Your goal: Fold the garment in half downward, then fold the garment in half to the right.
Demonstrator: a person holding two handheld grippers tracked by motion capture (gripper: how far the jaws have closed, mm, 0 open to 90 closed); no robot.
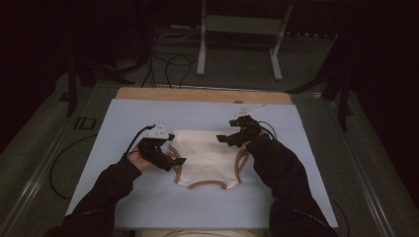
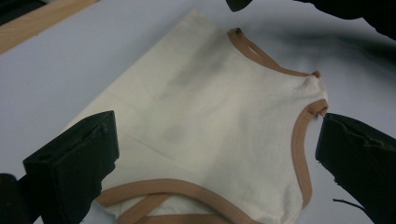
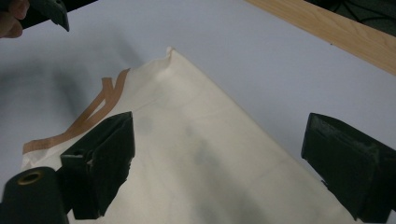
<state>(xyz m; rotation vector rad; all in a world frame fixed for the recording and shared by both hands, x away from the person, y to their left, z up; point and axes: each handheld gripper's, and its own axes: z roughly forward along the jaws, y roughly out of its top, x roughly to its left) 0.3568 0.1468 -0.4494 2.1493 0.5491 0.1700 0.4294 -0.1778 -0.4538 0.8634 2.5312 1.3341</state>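
One cream garment [image 1: 207, 158] with tan trim, lying flat. One pale blue mat [image 1: 148, 197] beneath it. One wooden desk [image 1: 197, 95], seen as a strip past the mat's far edge. Two grippers: left gripper [image 1: 179, 161] and right gripper [image 1: 221, 139], each with two black jaws spread apart. Two dark sleeves. One grey metal frame [image 1: 242, 24] on the floor beyond.

Soft matt cream cloth on the garment [image 1: 207, 158], with smoother tan binding [image 2: 299, 144] at its edges; matt pale-blue mat [image 1: 148, 197] (paper-smooth) lies over a bare wood board [image 1: 197, 95]; gripper jaws matt black.
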